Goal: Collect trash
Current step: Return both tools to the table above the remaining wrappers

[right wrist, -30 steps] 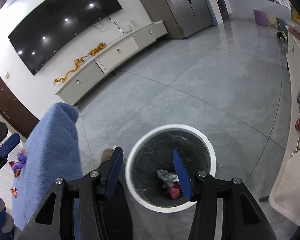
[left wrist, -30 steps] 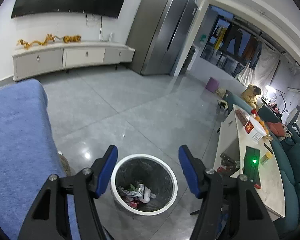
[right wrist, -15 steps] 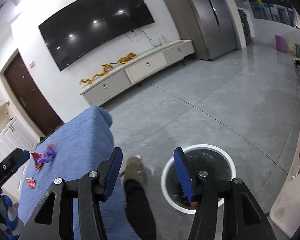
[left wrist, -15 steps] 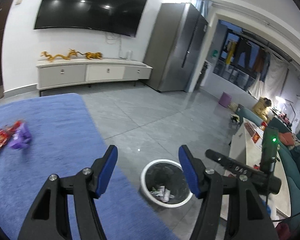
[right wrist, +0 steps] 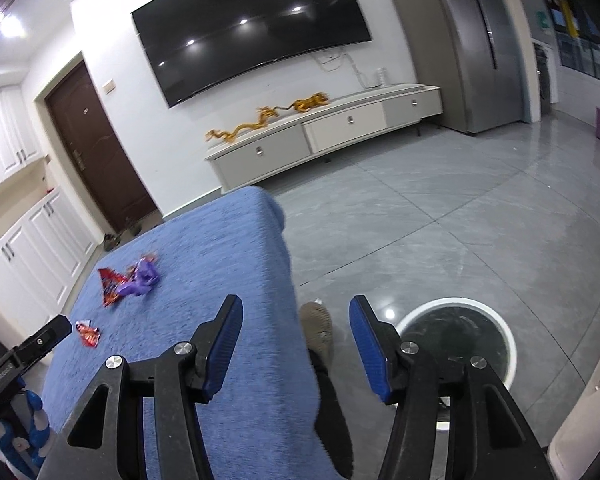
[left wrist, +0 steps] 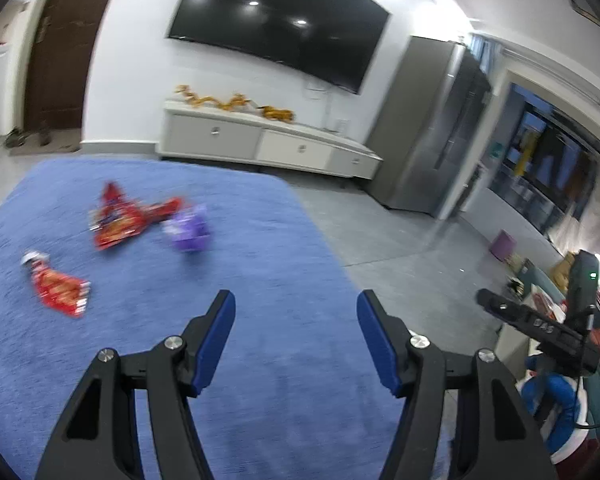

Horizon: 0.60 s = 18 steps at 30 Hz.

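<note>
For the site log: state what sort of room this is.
Most likely a home living room. A large wall-mounted TV hangs over a low media cabinet bearing golden dragon ornaments, and a blue-covered surface strewn with snack wrappers stands on a grey tiled floor.

Blue cloth (left wrist: 260,240), red wrappers (left wrist: 118,224), purple wrapper (left wrist: 188,232)

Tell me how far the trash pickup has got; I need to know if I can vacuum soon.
Done: cannot be judged; the bin on the floor shows only its dark inside. In hand: nothing. The left gripper is open and empty, and the right gripper is opening with nothing between its jaws. Left: three wrappers lie on the blue cover: a large red wrapper, a purple wrapper and a small red wrapper.
</note>
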Motion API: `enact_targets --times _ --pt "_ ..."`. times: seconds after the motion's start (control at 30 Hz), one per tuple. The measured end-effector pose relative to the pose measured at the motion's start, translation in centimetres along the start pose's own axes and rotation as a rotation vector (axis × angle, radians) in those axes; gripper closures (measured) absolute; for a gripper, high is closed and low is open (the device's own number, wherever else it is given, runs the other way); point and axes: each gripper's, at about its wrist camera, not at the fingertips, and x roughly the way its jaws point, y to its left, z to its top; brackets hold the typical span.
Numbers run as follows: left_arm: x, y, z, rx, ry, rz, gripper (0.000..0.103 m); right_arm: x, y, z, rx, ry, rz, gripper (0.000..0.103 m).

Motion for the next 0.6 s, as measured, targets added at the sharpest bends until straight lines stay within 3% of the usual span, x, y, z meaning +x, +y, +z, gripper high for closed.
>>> enact_targets --times 0.3,0.6 --pt "-1.4 10.8 -0.9 -0.156 -0.013 0.157 0.042 3.5 4.0 -0.5 -0.064 0.063 0.046 0.048" --pt "-0.8 17.5 -0.7 -0.25 0.007 0.272 0.042 8.2 7.7 -0.8 -0.119 0.142 0.109 0.047"
